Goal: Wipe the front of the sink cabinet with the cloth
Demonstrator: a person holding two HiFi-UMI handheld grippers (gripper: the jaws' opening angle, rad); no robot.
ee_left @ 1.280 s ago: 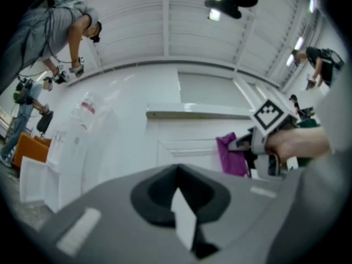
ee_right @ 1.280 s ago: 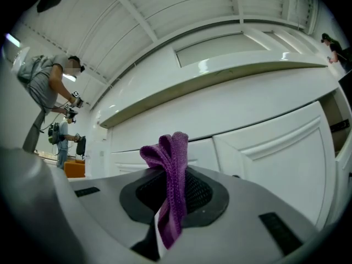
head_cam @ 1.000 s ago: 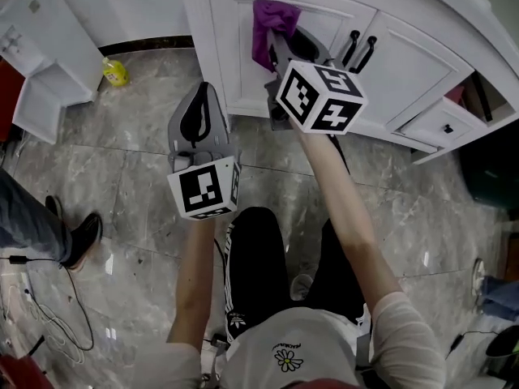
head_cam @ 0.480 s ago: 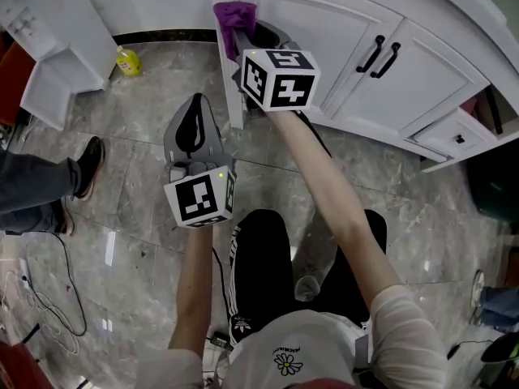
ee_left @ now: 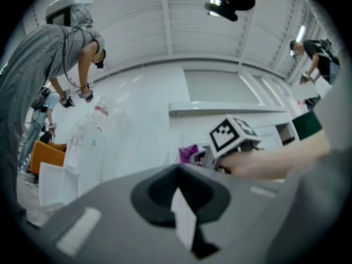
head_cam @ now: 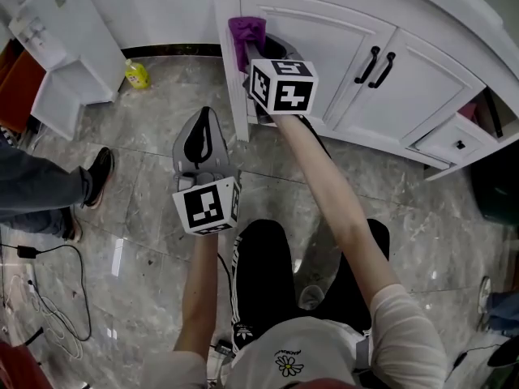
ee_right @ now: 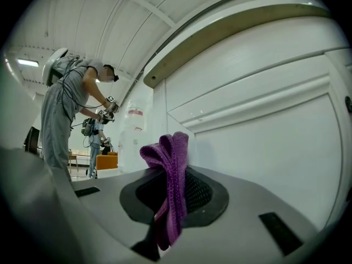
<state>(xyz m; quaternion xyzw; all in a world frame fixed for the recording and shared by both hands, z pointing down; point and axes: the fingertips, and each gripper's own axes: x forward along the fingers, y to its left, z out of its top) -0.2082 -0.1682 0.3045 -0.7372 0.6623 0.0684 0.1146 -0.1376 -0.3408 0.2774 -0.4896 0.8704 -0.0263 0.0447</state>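
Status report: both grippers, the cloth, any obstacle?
Right gripper shut on purple cloth, at left edge of sink cabinet. Left gripper shut, empty. No obstacle seen.

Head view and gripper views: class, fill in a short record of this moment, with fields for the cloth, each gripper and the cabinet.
cloth: purple, pinched in jaws, at the cabinet front's left edge
right gripper: shut on cloth, raised to the cabinet
left gripper: shut, empty, held over the floor, apart from cabinet
cabinet: white, two black handles
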